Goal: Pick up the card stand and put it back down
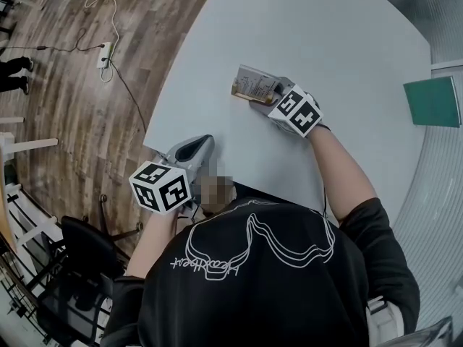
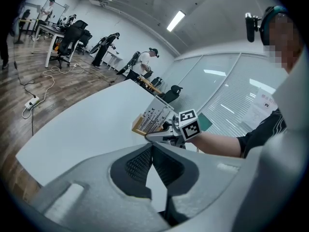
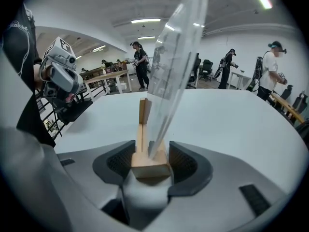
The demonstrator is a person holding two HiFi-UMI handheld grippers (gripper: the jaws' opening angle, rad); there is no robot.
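Noted the right gripper (image 1: 264,103) with its pads set against both sides of the wooden base (image 3: 150,166) of the card stand (image 1: 255,87), which stood toward the middle of the table (image 1: 325,42), clear panel (image 3: 176,57) leaning; I could not tell whether the base had left the tabletop. The left gripper (image 1: 197,147) hung at the table's near edge, jaws together on nothing. My read was that the grip had been made, so the lift and the set-down both remained to do.
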